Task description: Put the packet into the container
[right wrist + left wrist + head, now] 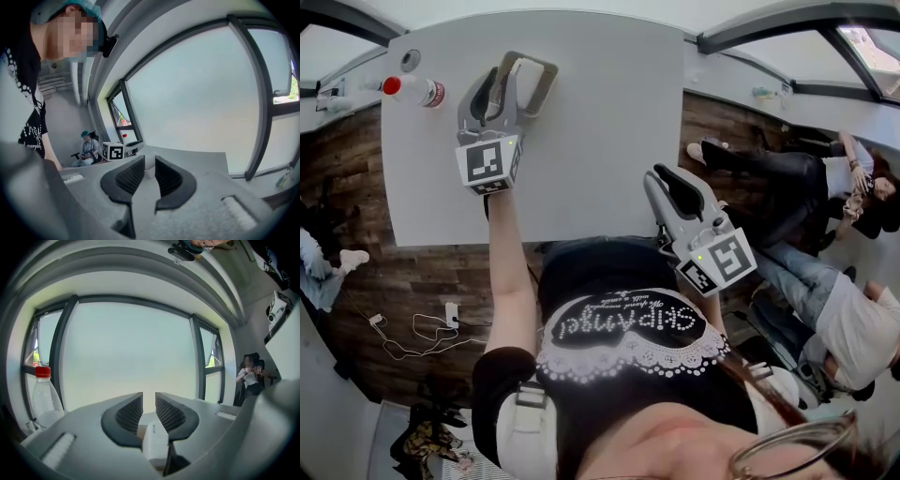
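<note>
My left gripper (500, 77) hovers over the white table (600, 141), pointing away from me. In the left gripper view (149, 401) its jaws stand close together, and a small white packet (154, 441) with fine print is pinched low between the pads. Right beside its fingers in the head view is a grey open box-like container (546, 80). My right gripper (661, 175) hangs off the table's right edge; in the right gripper view (150, 164) its jaws leave a narrow gap with nothing gripped. The packet is hidden in the head view.
A clear bottle with a red cap (414, 91) stands near the table's far left corner, also in the left gripper view (43, 397). People sit to the right of the table (825, 187). Cables lie on the wooden floor at the left (412, 328).
</note>
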Demonstrator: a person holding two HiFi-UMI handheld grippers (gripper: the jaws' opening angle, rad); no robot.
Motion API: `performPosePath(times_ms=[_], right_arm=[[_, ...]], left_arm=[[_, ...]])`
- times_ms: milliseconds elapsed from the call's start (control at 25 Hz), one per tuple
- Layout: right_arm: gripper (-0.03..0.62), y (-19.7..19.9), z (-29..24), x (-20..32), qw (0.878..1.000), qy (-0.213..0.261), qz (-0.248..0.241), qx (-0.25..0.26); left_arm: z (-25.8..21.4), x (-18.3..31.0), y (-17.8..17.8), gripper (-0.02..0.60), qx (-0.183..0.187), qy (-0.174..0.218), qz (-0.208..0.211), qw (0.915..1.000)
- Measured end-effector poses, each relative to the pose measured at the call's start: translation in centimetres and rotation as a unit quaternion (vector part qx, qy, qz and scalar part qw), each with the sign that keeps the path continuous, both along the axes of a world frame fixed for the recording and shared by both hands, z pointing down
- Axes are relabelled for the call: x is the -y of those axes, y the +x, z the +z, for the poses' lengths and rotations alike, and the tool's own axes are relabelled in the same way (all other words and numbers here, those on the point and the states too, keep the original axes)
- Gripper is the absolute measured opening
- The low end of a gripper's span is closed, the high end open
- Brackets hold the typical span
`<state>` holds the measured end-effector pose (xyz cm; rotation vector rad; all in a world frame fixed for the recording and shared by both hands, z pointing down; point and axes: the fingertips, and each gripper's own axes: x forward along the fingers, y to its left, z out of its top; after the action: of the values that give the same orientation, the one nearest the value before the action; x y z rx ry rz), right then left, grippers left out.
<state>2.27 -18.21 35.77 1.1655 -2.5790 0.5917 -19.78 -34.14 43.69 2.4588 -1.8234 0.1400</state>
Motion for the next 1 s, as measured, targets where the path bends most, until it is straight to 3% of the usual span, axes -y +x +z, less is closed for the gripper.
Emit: performPosePath(times_ms=[640,1000], right_arm=[[0.069,-0.9,-1.4,-1.7,0.999,0.020,-0.030,0.010],[0.069,1.9,-2.4,-1.8,0.999,0.043,-0.010,-0.003]], left_arm=[[-7.1,-3.9,-1.0,0.020,0.007,0.046,-0.038,0.9982],[-8.7,-6.3,-0.6,0.000,0.029,0.062,-0.043,0.9967]])
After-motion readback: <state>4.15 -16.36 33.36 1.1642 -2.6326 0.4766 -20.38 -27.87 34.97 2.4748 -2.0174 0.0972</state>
